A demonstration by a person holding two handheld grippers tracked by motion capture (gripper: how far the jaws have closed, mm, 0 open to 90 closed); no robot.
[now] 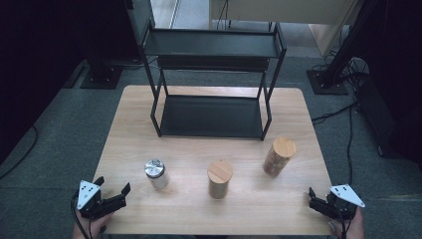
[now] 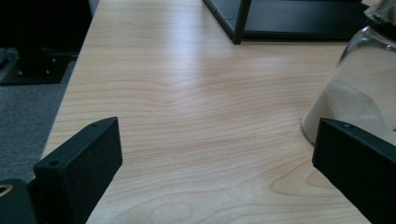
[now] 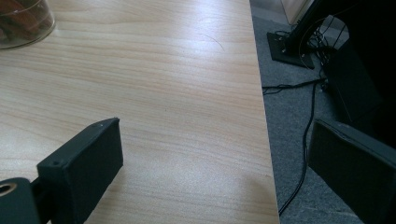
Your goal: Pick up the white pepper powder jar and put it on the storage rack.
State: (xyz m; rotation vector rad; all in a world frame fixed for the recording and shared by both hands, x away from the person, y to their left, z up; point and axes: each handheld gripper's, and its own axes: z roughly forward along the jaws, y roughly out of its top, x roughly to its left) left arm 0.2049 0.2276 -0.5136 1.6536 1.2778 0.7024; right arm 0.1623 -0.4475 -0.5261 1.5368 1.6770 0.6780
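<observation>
A light wooden bench is filling the middle of the high view, with grey carpet around it. At the lower left corner of that frame, the person's left hand is holding the left gripper over the bench's near left corner; its two black jaws are standing wide apart with nothing between them. In the left gripper view the left gripper is looking across bare wood grain.

Just to the right of it in the high view, a clear glass jar with a silver metal lid and pale contents is standing upright on the bench, near the gripper but not touching it. In the left gripper view this jar is sitting at the right edge, just beyond the right-hand jaw.

Near the centre, a round wooden canister with a wooden lid is standing upright. Further right, a clear jar with a wooden lid and brownish contents is standing upright. Behind them, in the upper middle, a black metal two-tier shelf rack is resting on the bench.

At the lower right corner, the right gripper is hovering at the bench's near right edge, jaws spread wide and holding nothing. In the right gripper view the right gripper is straddling the bench edge and carpet.
</observation>
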